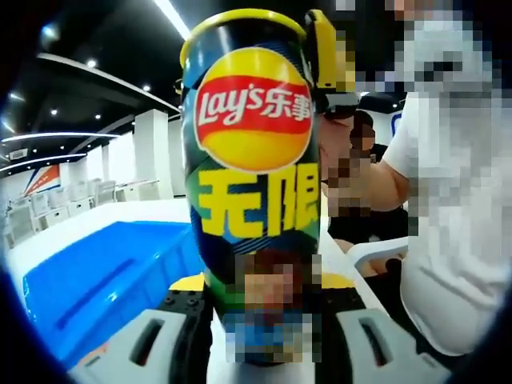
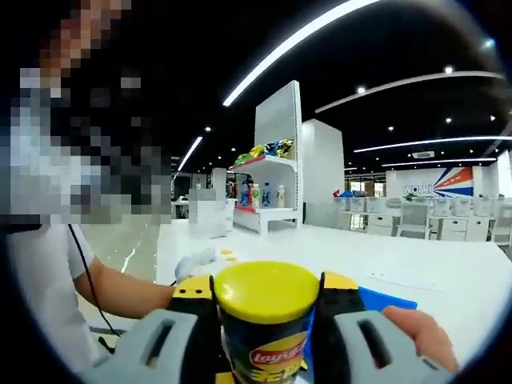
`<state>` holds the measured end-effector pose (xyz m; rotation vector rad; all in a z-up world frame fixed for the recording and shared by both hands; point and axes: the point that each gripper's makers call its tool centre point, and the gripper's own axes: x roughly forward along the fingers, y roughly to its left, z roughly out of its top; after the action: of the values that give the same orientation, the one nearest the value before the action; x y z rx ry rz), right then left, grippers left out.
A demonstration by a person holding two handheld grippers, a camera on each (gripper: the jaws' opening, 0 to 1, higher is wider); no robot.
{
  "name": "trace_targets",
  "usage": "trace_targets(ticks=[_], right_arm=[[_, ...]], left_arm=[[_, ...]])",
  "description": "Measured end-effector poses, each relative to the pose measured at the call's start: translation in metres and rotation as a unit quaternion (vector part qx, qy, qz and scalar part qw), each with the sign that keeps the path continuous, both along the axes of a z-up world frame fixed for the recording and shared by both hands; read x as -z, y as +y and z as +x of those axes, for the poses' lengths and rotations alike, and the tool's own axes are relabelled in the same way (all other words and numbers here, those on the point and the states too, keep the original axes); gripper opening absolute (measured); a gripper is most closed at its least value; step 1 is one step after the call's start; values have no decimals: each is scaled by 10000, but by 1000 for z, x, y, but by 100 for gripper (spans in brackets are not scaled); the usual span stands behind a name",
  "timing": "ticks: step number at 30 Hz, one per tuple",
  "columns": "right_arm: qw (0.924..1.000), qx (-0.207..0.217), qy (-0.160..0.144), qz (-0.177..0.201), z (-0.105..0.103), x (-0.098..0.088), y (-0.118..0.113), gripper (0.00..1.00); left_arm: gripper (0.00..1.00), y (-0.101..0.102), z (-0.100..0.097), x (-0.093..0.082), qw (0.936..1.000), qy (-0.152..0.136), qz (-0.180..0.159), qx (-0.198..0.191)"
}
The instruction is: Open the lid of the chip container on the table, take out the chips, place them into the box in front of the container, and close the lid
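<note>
Yellow tops everything: the lid (image 2: 266, 291) sits on the can (image 1: 254, 168), not yet off. In the left gripper view your left gripper (image 1: 258, 332) has its two jaws closed against the can's lower body, one on each side, and the can stands upright between them. Its label reads "Lay's" in white on a red band across a yellow disc, followed by the characters 乐事, and below that large yellow characters 无限 on dark green and blue. Part of the lower label is blurred and unreadable.

In the right gripper view your right gripper (image 2: 264, 320) has its jaws pressed on either side of the can just under the lid; the red Lay's logo shows below the yellow rim. In the left gripper view one yellow-and-black jaw of that gripper shows touching the can's top on the right.

Left of the can in the left gripper view, the blue box (image 1: 104, 280) lies on the white table (image 1: 104, 220). In the right gripper view a blue corner of it shows just right of the can. Your hand (image 2: 420, 334) is at the near right. Far across the table stands a white shelf (image 2: 268, 188) with bottles and bags; their labels are too small to read. A far wall sign is partly legible, beginning "wo".
</note>
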<state>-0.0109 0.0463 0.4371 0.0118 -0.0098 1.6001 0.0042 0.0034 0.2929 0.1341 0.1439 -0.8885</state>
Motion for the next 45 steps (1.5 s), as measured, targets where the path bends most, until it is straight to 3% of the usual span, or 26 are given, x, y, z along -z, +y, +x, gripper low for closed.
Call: trace_targets(ticks=[4,5,6,7,8,10,12,24,27,32,38,45], right_arm=[[9999,29,120,-21,0,1,-1,36],[9993,13,371,109,1,-4,-1,36],[9963,-126,841,88,-3,-4,-2,35],[9976,42,668,162,6,-7,0,35],[9995,220,132,195,7,-8,-1,35],[9998,110,-39,185,-7,-8,0,36],[9998,100,97,166,-3,-7,-1,37],[9988,45,332,357,5,-6,-5,41],[9953,-46,648,721,6,-15,-8,41],[9946,-38,592,850,7,-26,-13,41],[9913,274,558,1163,26,-44,-32,42],[9896,731,387,1176,48,-43,-55,42]], left_arm=[[49,0,0,0,10000,1,7,10],[49,0,0,0,10000,-3,10,8],[49,-2,0,0,10000,-49,28,25],[49,-3,1,1,10000,-10,30,-20],[49,-1,4,0,9999,-12,42,-101],[49,-1,3,-1,9999,-68,92,-18],[49,-1,4,-2,9998,-36,195,-46],[49,0,9,0,10000,3,-77,-5],[49,0,8,0,9999,-7,-114,15],[49,0,8,0,9999,-4,-173,9],[49,1,8,0,9998,-24,-209,-13],[49,0,7,0,9996,-41,-265,-15]])
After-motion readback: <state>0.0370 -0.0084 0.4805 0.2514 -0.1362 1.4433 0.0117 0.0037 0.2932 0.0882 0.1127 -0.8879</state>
